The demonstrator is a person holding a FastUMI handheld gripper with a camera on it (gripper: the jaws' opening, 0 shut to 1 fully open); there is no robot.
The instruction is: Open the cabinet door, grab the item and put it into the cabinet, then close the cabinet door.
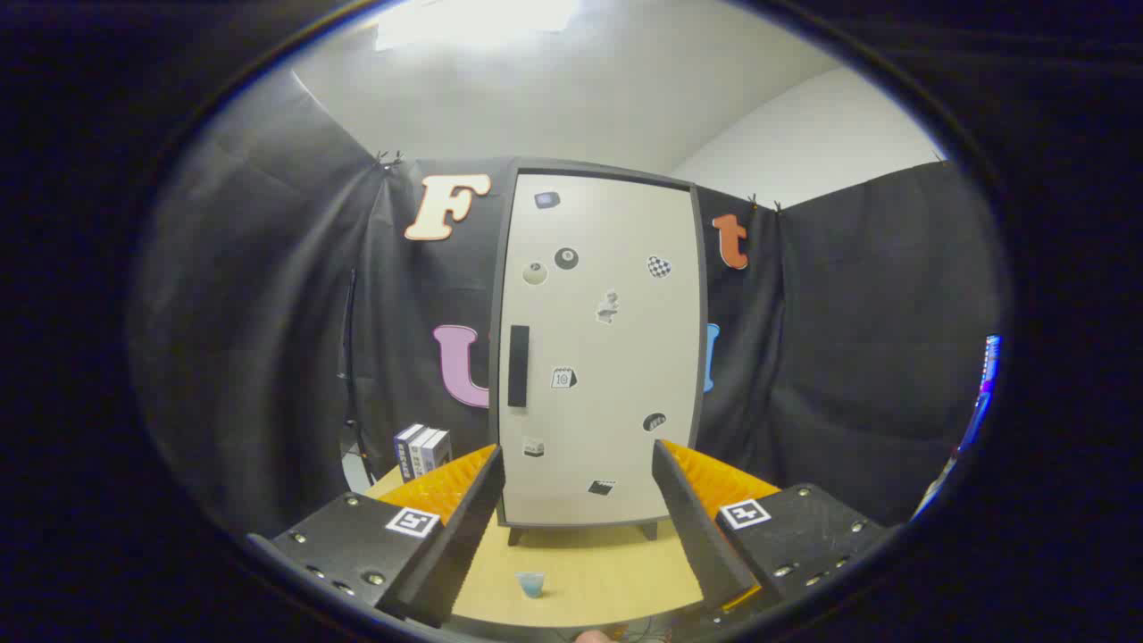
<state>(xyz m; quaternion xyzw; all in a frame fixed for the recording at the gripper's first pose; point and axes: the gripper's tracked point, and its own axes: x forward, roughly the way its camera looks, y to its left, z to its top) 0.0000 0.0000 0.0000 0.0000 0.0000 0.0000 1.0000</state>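
Observation:
A tall cabinet [600,348] stands on the wooden table [607,572], its pale door shut and dotted with small stickers. A dark vertical handle [518,366] sits on the door's left side. On the table, between my fingers and short of the cabinet's feet, is a small translucent blue cup [530,584]. My gripper [576,460] is open, its fingers spread wide with nothing between them, pointing at the lower part of the door from some distance.
A few small boxes [421,449] stand upright on the table to the left of the cabinet, just beyond my left finger. Black cloth walls close in behind and on both sides. A cable hangs down the wall at the left.

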